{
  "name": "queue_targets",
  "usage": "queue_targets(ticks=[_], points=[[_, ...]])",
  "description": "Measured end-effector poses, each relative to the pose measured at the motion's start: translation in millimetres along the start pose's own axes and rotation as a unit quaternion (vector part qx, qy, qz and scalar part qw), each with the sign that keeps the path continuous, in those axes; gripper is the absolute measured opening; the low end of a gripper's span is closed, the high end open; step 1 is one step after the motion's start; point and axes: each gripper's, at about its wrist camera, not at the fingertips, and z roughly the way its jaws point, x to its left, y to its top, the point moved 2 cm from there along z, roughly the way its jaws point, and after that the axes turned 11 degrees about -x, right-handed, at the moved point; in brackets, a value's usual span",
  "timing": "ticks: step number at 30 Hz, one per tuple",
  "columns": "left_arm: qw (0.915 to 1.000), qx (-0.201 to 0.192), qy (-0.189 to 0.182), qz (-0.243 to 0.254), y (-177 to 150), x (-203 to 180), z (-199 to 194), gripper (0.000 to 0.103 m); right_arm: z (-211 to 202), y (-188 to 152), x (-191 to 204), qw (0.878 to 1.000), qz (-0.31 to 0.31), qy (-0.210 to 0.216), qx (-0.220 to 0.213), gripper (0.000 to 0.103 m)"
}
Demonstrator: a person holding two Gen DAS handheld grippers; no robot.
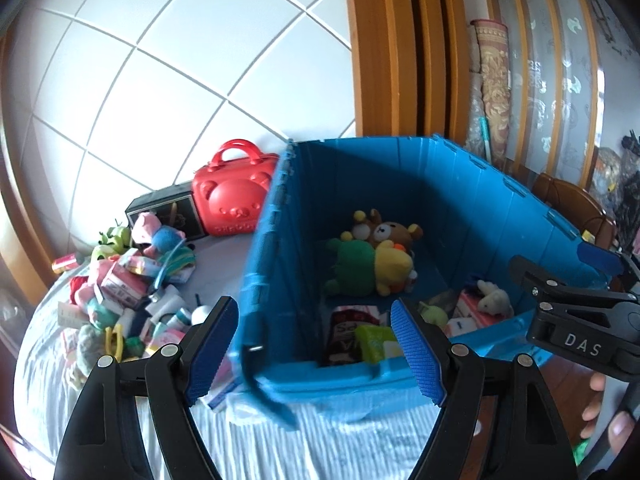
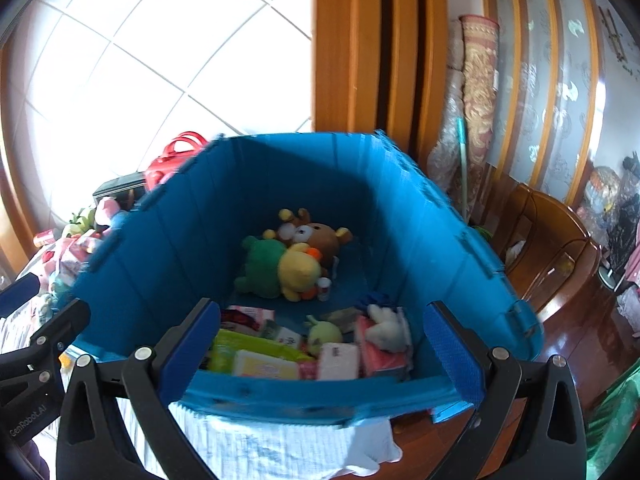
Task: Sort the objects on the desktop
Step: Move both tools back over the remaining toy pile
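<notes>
The left wrist view is showing a toy pile [image 1: 132,284] and red bear case [image 1: 236,196] beside the blue crate [image 1: 460,200]; the right view is mostly hiding them behind the crate wall. The left gripper [image 1: 316,352] and right gripper [image 2: 320,360] are gaping wide, holding nothing. Plush toys [image 2: 292,260] are lying inside the crate; packet labels are blurring.

"DAS" on right gripper [image 1: 600,280], "GenRobot.AI" on left gripper [image 2: 24,304]

black plastic left tool [image 1: 316,344] with blue ribbed pads, silver screws, right tool [image 2: 324,352] alike, white "das" lettering on its side
</notes>
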Motion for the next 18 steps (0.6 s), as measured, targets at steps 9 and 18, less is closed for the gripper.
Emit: queue_targets(ticks=[9, 18], points=[[0.9992, -0.003, 0.026, -0.032, -29, 129, -41, 0.080, -41, -7, 125, 0.999, -0.022, 0.025, -0.022, 0.103], [0.9914, 0.051, 0.098, -0.070, -93, 274, -60, 0.080, -56, -46, 264, 0.995, -0.041, 0.096, 0.001, 0.103]])
